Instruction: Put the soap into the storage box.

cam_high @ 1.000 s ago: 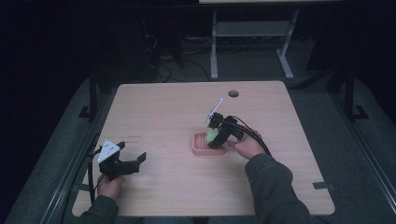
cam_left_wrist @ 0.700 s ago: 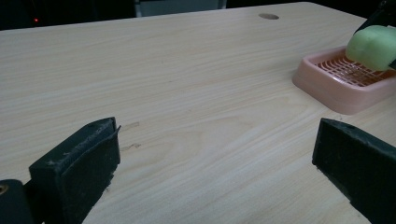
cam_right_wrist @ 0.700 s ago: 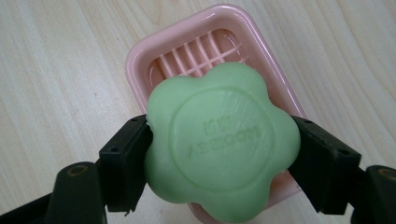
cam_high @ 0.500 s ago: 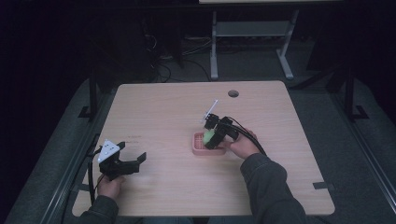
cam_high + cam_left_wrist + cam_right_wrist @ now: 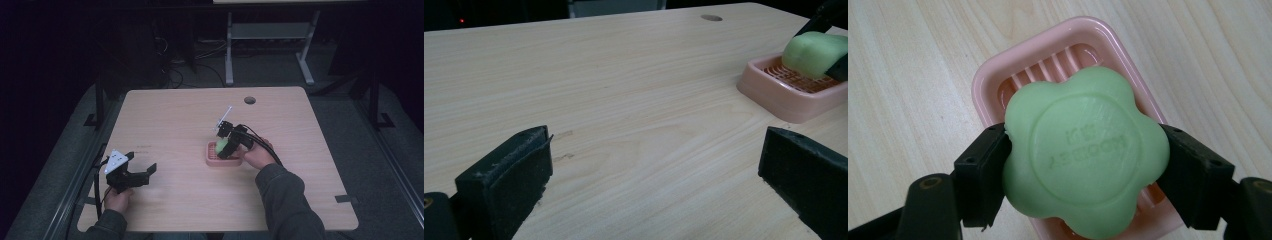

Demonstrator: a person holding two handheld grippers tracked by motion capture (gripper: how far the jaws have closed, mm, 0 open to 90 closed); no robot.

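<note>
Dim room, pale wooden table [image 5: 175, 120]. At its middle, the right gripper [image 5: 226, 145] tips downward over the pink soap dish [image 5: 216, 159], jaws clamped on the green soap [image 5: 1085, 150]. Near the front-left corner, the left gripper [image 5: 137, 172] hovers level, jaws wide apart.

- Pink soap dish [image 5: 222, 159]: sole fixture on the table [image 5: 175, 115], right of centre; its ribbed well is covered by the green soap [image 5: 1085, 150] clamped in the right gripper [image 5: 226, 145].
- Left of the dish: bare wood across to the left gripper [image 5: 137, 172], jaws spread, well apart.
- Beyond the dish: open surface; a cable hole [image 5: 249, 100] near the far edge.
</note>
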